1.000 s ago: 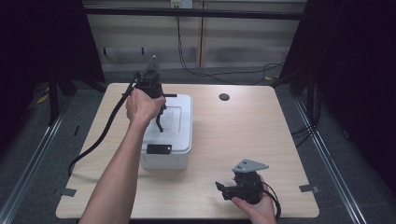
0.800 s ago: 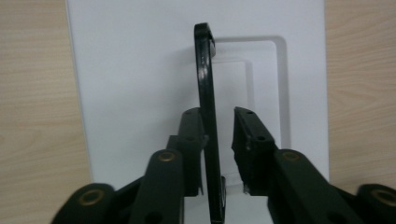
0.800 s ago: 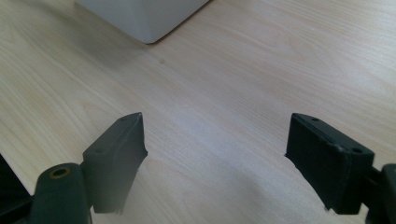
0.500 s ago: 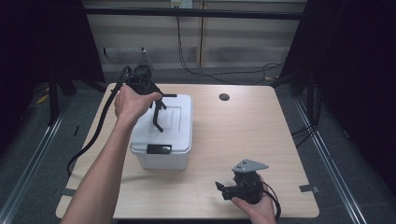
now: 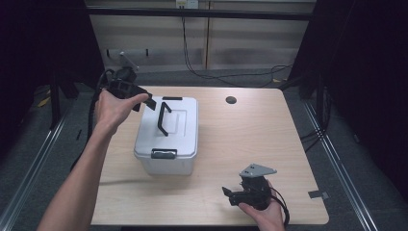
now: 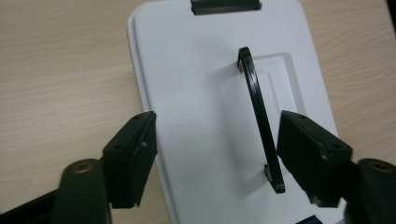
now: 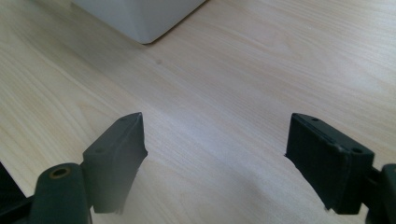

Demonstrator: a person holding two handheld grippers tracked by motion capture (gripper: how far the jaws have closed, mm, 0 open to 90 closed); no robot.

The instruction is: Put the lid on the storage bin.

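The left gripper, jaws apart and holding nothing, hovers at the far-left corner of the white box, whose upright black handle runs lengthwise between its 2 jaws, while the open right gripper rests well apart.

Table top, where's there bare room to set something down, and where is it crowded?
The widest bare patch lies right of the white box, from the round hole at the far edge down toward the right gripper. A narrower strip runs along the near edge in front of the box. The far left is crowded: the left gripper hangs over the box beside its raised handle.
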